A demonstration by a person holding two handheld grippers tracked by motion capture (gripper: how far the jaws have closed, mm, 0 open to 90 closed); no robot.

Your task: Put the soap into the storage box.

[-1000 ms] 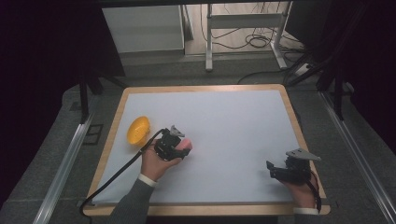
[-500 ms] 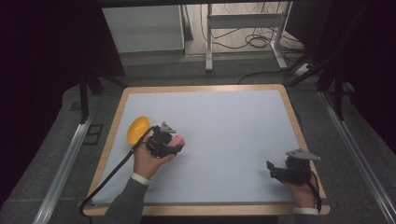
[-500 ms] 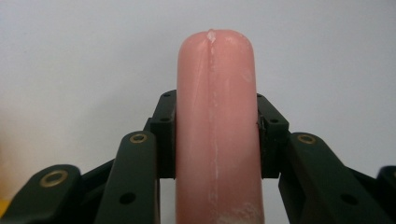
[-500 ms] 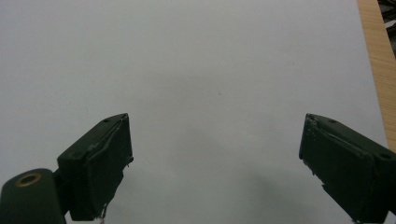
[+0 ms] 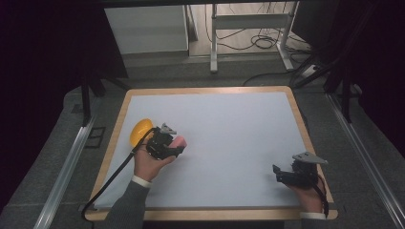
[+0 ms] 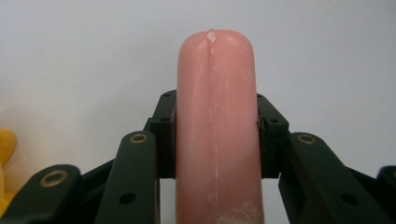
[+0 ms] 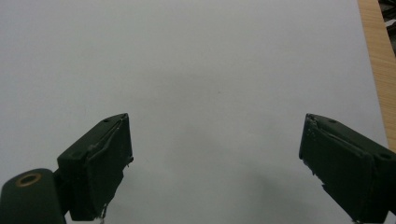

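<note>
A pink sausage-shaped toy (image 6: 215,126) stands between the black jaws of my left gripper (image 6: 215,140), which is shut on it; its rounded tip pokes out past the pads. In the high view that gripper (image 5: 165,143) sits at the left of the white table top (image 5: 229,129) with the pink toy (image 5: 180,142) showing at its front. A yellow object (image 5: 140,130) lies just left of it, touching or nearly so, and peeks in as a yellow shape (image 6: 5,149) in the left gripper view. My right gripper (image 7: 215,163) is open over bare white surface, at the front right (image 5: 286,174).
The table has a wooden rim (image 5: 313,143), close on the right gripper's right side (image 7: 378,60). A black cable (image 5: 112,176) trails from the left gripper to the front left corner. Metal rails and desk legs stand on the floor beyond.
My left gripper, still holding the pink toy, has drifted left toward the yellow object and now sits next to it. The right gripper has stayed put.
</note>
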